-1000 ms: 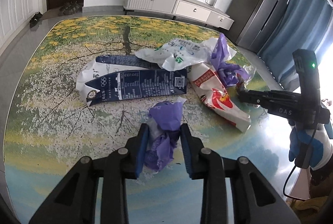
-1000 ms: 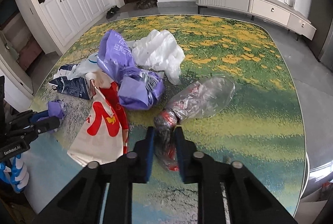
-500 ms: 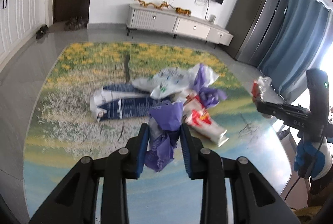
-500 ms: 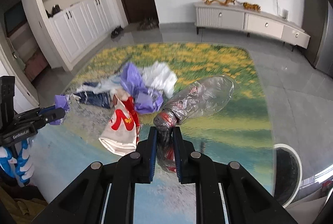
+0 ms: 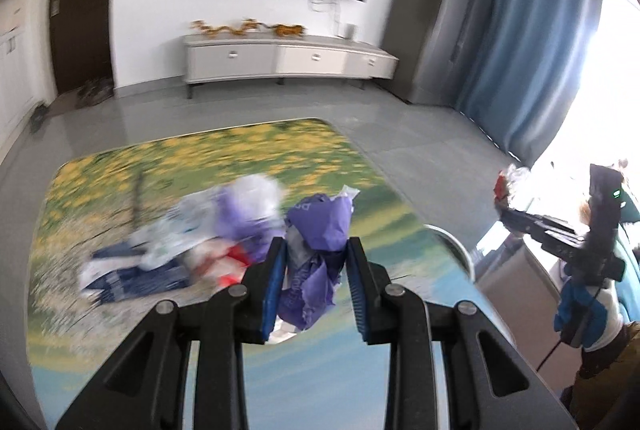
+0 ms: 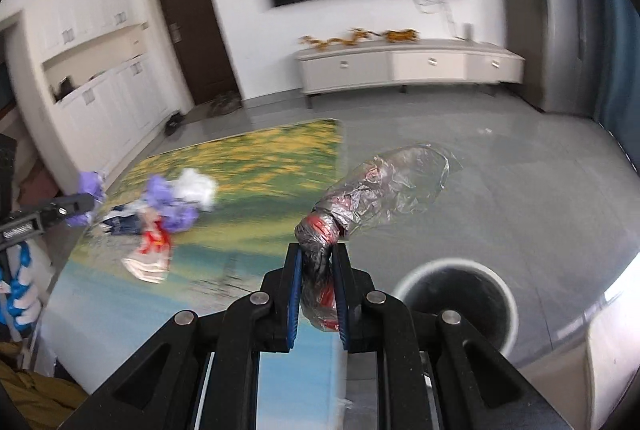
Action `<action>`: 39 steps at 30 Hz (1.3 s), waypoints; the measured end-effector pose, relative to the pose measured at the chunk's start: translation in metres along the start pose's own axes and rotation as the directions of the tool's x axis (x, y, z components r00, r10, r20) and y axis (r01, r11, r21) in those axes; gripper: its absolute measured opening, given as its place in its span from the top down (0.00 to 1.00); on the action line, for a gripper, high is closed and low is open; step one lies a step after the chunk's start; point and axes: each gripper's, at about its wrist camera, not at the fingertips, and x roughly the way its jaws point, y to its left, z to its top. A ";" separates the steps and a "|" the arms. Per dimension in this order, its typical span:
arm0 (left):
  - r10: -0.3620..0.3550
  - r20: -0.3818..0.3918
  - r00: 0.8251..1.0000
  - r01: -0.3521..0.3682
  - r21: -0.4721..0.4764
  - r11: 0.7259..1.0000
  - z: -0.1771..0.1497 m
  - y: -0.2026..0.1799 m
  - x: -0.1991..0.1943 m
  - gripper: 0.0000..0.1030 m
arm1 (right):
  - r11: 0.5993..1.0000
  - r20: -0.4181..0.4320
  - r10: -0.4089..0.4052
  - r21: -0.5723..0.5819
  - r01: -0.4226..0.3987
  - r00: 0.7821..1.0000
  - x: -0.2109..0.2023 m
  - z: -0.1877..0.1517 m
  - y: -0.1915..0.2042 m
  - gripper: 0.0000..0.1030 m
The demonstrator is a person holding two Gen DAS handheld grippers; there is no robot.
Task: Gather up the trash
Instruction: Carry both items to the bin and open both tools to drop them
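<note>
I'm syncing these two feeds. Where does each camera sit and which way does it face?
Left wrist: on the left gripper, facing table and TV wall; fingers hold a purple wrapper; right gripper at right.
Right wrist: on the right gripper, holding a clear bag near the bin.
Shared: trash pile, TV.

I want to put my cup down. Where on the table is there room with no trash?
The near, blue-green end of the table, this side of the trash pile, is bare. So is the far yellow-flowered end beyond the pile. The middle is crowded with wrappers and bags.
</note>
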 end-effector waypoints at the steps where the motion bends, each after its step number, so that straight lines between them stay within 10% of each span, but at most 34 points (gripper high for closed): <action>1: -0.013 -0.008 1.000 0.013 0.016 1.000 0.004 -0.011 0.007 0.73 | 1.000 -0.001 -0.015 0.022 0.015 1.000 -0.001 -0.005 -0.015 0.86; 21: -0.170 -0.210 0.963 0.219 0.238 0.946 0.044 -0.223 0.205 0.71 | 0.964 -0.156 -0.057 0.247 0.095 0.986 0.072 -0.063 -0.178 0.84; 27: -0.180 -0.245 0.952 0.241 0.247 0.938 0.042 -0.242 0.246 0.50 | 0.952 -0.208 -0.055 0.285 0.114 0.977 0.100 -0.079 -0.200 0.83; 32: -0.218 -0.261 0.940 0.274 0.201 0.940 0.042 -0.240 0.253 0.48 | 0.943 -0.228 -0.078 0.299 0.146 0.971 0.106 -0.085 -0.205 0.60; 39: -0.226 -0.219 0.949 0.267 0.176 0.947 0.048 -0.226 0.226 0.48 | 0.937 -0.231 -0.102 0.304 0.172 0.968 0.097 -0.082 -0.203 0.59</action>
